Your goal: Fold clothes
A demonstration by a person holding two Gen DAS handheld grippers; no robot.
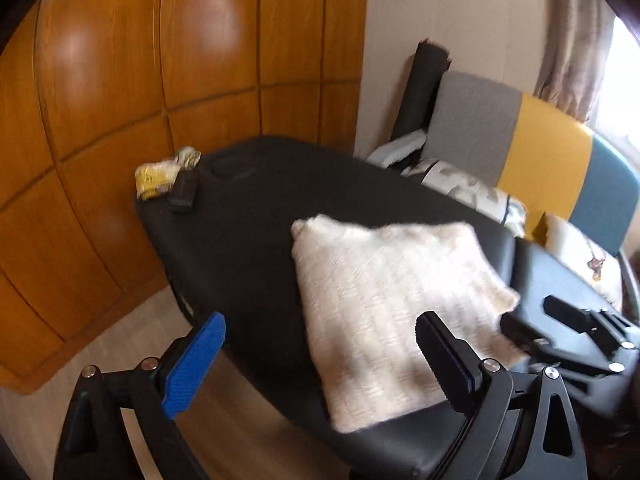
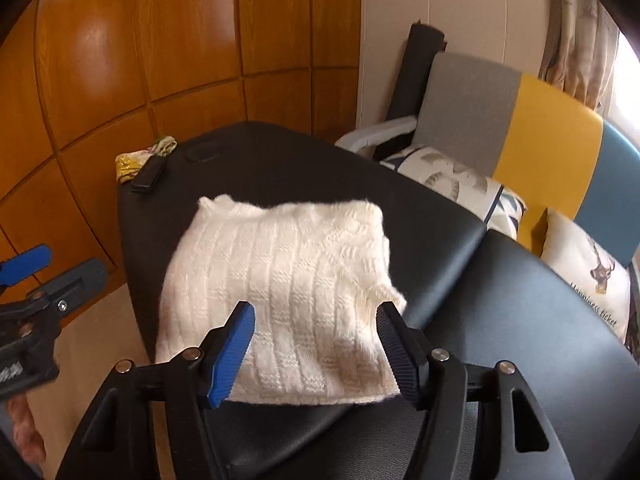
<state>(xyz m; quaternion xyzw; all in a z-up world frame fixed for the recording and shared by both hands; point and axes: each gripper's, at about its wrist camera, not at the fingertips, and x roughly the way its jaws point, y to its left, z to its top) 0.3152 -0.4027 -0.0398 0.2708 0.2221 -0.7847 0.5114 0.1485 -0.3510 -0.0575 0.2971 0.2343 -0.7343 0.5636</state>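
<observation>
Right up front the right gripper [image 2: 316,354] is sitting with its jaws spread wide, nothing between them, hanging just over the near edge of the white knit sweater [image 2: 280,296]. The sweater's lying folded into a chunky rectangle on the black padded table [image 2: 500,320], flat, closer to the near end than the far one. The left gripper [image 1: 320,364] is hovering off the table's left edge, fingers wide apart too, blue pad out over the floor and the black one over the sweater's lower corner. From the left wrist view the right gripper is poking in at the far right, beside the sweater. At the far corner of the table a small yellow-and-white bundle [image 2: 138,158] is resting next to a little black object [image 2: 148,178], too blurry to say what either is. Behind the table a grey, yellow and blue chair [image 2: 520,128] is holding a couple of printed cushions [image 2: 456,180], with wooden wardrobe panels [image 2: 160,60] running along the left.
</observation>
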